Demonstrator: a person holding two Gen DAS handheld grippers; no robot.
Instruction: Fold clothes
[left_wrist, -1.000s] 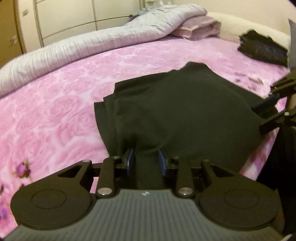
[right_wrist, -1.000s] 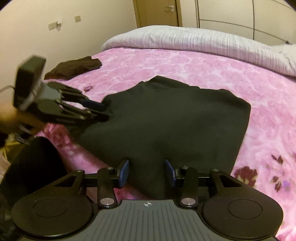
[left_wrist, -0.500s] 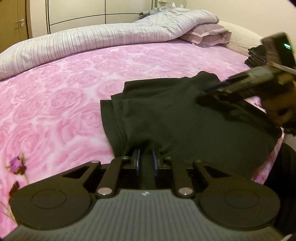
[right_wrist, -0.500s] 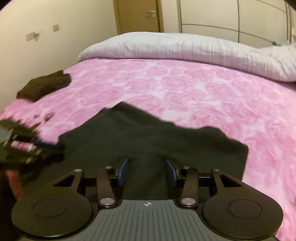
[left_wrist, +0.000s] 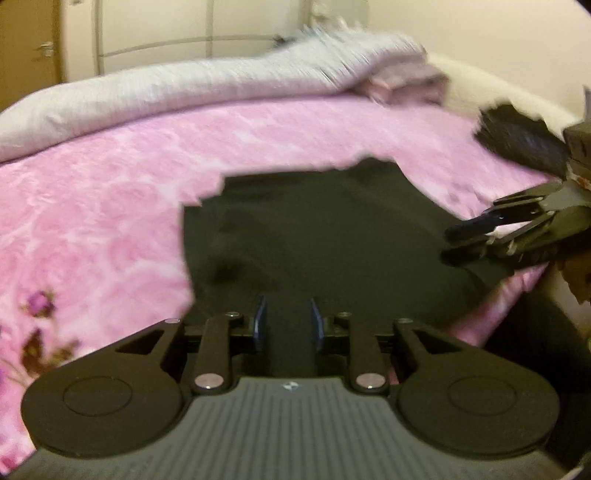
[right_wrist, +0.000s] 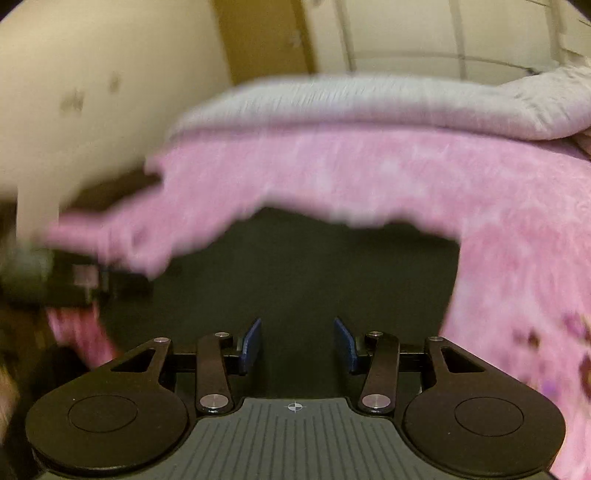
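Your black garment (left_wrist: 325, 236) lies partly folded on the pink bed (left_wrist: 110, 192), its near edge between the spread pads of both your left claw (left_wrist: 286, 325) and right claw (right_wrist: 297, 341), so further folds remain.

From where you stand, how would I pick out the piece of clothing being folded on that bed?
Start with the big bed under the pink rose-patterned blanket, a grey quilt rolled along its far side. The black garment lies flat on the blanket's near edge, between both pairs of tongs. The other dark clothing is a smaller bundle farther back by the wall.
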